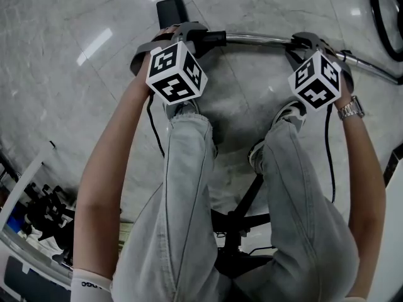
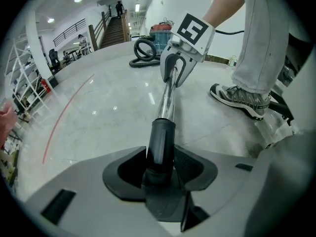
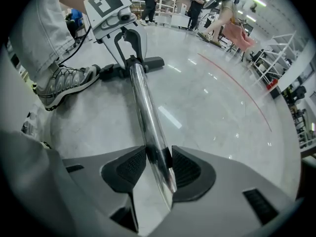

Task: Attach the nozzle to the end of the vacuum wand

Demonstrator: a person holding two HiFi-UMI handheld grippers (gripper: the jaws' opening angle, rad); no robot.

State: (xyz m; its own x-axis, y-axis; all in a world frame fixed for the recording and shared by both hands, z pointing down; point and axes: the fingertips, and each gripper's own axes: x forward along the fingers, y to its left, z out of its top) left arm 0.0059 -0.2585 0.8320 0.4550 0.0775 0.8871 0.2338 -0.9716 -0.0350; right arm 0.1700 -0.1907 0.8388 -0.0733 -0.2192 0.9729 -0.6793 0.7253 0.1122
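fingers (image 2: 196, 165) aim down: left gripper (image 2: 160, 174) clamps nozzle (image 2: 162, 141), right gripper (image 3: 158, 169) wand (image 3: 142, 100).

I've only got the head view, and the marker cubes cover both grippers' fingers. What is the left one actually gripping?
Observer: The left gripper is shut on a dark collar, and the chrome wand runs into the collar's far end.
Operator: And the right one?
Observer: The right gripper clamps the bare chrome wand, with both fingers pressing its sides.
Operator: Where's the vacuum itself?
Observer: The left gripper view shows what looks like its body on the floor behind the coiled hose, beyond the right gripper.
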